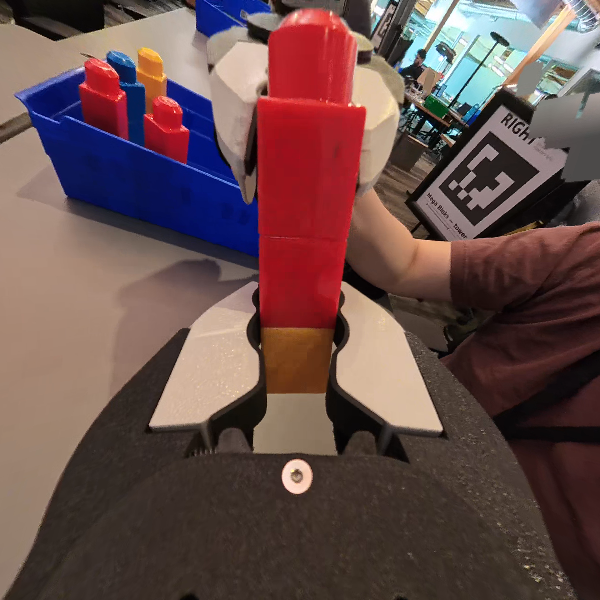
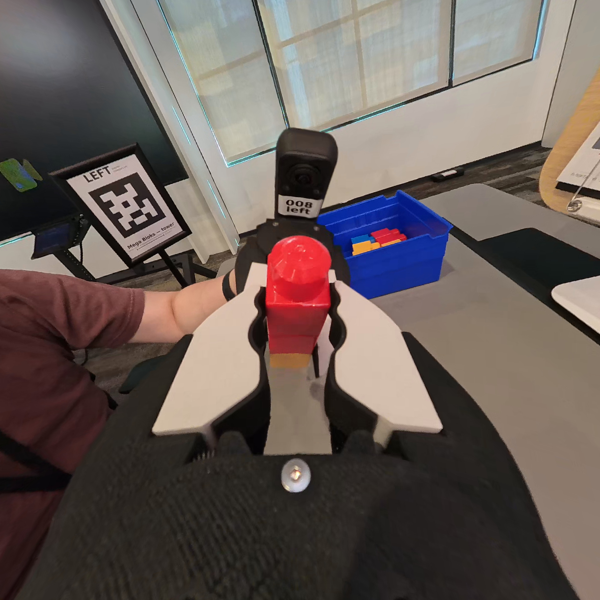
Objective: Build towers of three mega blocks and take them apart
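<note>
Three-block tower point(image 1: 302, 227) — two red on orange — was held above the grey table point(image 1: 81, 324), blue bin point(image 1: 136, 181) at ten o'clock. Left gripper point(image 1: 300, 311) clamped its lower part, right gripper point(image 2: 297, 311) the top red block. A skewed pull could split the wrong joint — or drop blocks.

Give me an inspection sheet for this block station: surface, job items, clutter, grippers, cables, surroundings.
Surface: grey table.
Job's things: tower of two red blocks on an orange one; loose blocks in blue bin.
Clutter: nothing seen.
Grippers: left gripper shut on the tower's lower part; right gripper shut on its top red block.
Cables: nothing seen.
Surroundings: framed marker signs, windows, a person's arm.
</note>
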